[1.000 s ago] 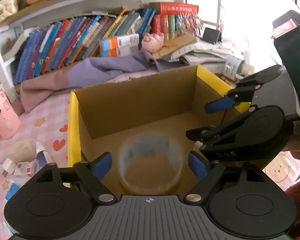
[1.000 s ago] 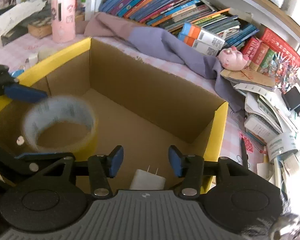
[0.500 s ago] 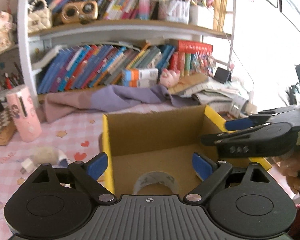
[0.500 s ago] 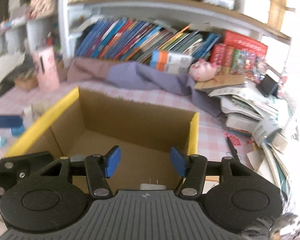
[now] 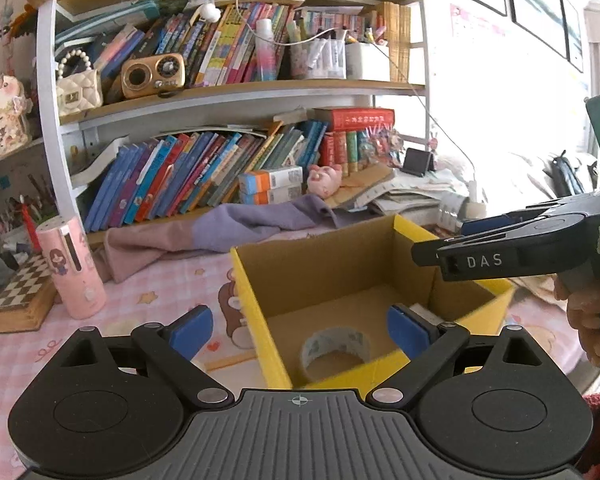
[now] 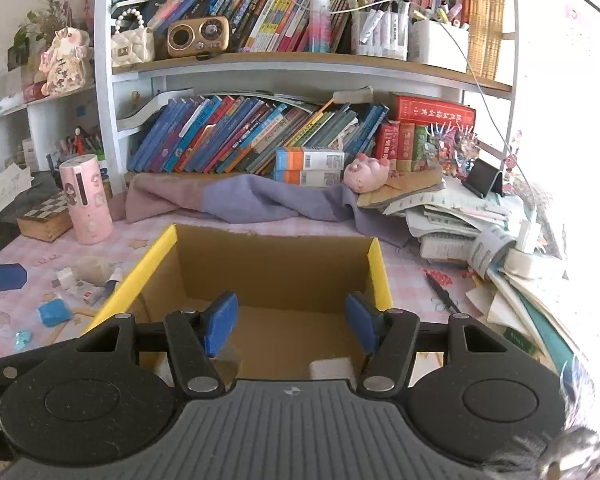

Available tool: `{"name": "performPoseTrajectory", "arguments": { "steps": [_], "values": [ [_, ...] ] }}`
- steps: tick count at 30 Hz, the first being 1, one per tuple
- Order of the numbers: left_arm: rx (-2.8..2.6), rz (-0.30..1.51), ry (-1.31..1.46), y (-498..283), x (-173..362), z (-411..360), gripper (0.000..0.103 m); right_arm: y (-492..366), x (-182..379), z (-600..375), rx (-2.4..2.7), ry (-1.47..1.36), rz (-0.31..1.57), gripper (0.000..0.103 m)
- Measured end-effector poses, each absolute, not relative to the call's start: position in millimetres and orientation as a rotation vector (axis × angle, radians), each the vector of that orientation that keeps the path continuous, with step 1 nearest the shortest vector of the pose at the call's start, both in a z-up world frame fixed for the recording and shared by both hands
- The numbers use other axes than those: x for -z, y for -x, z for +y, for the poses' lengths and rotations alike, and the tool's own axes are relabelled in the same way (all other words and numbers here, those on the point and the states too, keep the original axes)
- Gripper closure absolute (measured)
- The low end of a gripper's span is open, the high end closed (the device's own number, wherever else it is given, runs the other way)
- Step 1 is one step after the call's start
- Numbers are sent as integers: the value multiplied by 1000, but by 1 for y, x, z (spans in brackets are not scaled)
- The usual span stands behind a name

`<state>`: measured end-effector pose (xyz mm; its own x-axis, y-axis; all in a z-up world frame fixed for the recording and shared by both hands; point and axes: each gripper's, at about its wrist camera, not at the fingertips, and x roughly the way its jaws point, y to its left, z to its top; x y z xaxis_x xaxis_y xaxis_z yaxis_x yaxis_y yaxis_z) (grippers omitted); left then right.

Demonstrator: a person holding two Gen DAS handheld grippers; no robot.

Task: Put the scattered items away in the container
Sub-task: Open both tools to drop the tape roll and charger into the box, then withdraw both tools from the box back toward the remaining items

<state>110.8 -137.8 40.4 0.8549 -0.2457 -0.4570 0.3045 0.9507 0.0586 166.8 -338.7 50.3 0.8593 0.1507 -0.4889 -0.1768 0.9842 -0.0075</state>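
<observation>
The left gripper (image 5: pixel 298 330) has its jaws opening wide with nothing pressed between the blue pads; the roll of tape (image 5: pixel 336 350) lies just ahead of and below it on the floor of the cardboard box (image 5: pixel 332 264), flat on its side, which suggests this gripper's part of the drop is done. The right gripper (image 6: pixel 292 322) is spread about halfway and opening too, holding nothing; the white charger (image 6: pixel 332 368) sits on the box floor directly beneath its fingers, close to the near wall. Both grippers point down over the box's near rim, a sensible stance for releasing things so they land inside rather than on the table.

Scattered items remain: off to the right gripper's left, beside the box's yellow edge, lie a small bottle and cluttered bits (image 6: pixel 94 280) and a blue sponge-like piece (image 6: pixel 54 312) on the pink checked table (image 6: pixel 28 264). These look like the next targets, so the task seems only partly done.
</observation>
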Motion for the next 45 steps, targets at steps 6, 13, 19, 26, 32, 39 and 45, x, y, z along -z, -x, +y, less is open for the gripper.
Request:
{"name": "performPoseTrajectory", "arguments": {
  "steps": [6,13,19,26,32,39,45],
  "values": [
    [340,478,-145,-84,-37,-118,7,-127,-48,-320,-106,26,497,45],
    [379,517,-127,-49,-30,-96,7,-76,-41,-301,-37,7,514,45],
    [403,565,-124,-18,-20,-79,7,-37,-26,-283,-6,-1,557,45],
    [389,617,-98,3,-13,-59,7,-3,-12,-259,-11,1,622,44],
    [353,643,-68,10,-9,-40,7,9,-7,-244,-25,-1,658,44],
    [302,704,-56,13,-1,-22,7,6,-5,-221,-84,14,699,40],
    [258,744,-49,17,5,-5,7,-2,2,-198,-150,34,753,39]
  ]
}}
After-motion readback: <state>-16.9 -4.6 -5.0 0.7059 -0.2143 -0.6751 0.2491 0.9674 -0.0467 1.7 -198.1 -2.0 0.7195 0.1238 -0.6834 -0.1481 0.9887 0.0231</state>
